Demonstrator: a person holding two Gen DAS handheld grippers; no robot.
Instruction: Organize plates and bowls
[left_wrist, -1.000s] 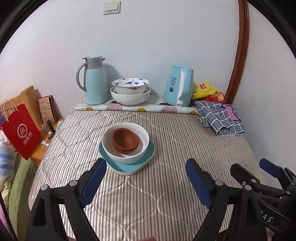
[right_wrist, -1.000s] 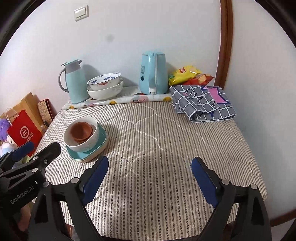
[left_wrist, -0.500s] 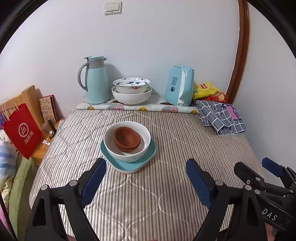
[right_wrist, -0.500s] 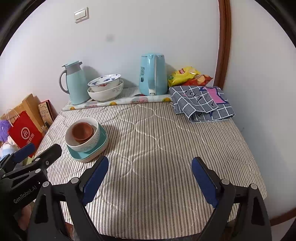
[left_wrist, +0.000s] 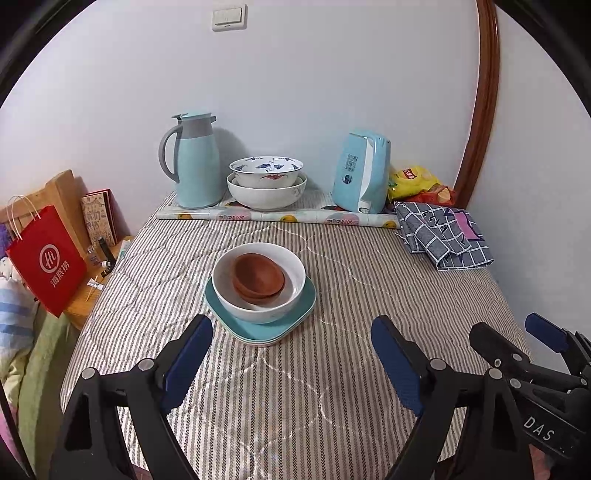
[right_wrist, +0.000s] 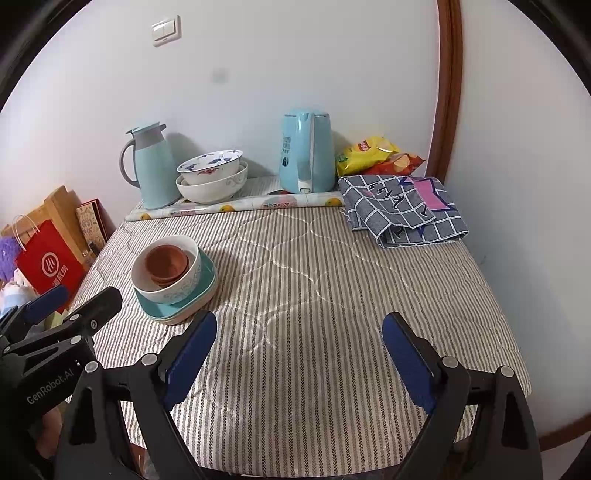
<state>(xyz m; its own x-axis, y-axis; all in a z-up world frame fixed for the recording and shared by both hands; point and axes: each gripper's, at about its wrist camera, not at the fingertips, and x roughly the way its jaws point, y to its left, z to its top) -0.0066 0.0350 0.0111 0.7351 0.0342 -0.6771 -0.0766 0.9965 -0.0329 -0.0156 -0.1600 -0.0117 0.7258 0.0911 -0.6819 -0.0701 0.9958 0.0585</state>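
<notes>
A stack stands on the striped table: teal square plates (left_wrist: 295, 321) (right_wrist: 201, 295), a white bowl (left_wrist: 291, 295) (right_wrist: 184, 284) on them, and brown small bowls (left_wrist: 256, 278) (right_wrist: 166, 264) nested inside. Two more bowls (left_wrist: 266, 181) (right_wrist: 212, 177), a patterned one in a white one, stand at the back by the wall. My left gripper (left_wrist: 291, 354) is open and empty, just in front of the stack. My right gripper (right_wrist: 299, 354) is open and empty, to the right of the stack over the table's front half.
A teal thermos jug (left_wrist: 194, 158), a teal kettle (left_wrist: 364, 171), a rolled printed sheet (left_wrist: 277, 216), snack bags (left_wrist: 417, 179) and a folded checked cloth (left_wrist: 443, 236) line the back and right. A red paper bag (left_wrist: 48, 262) stands off the left edge.
Both grippers have drawn back slightly from the stack, which sits a bit farther away in both views. The stack has not moved.
</notes>
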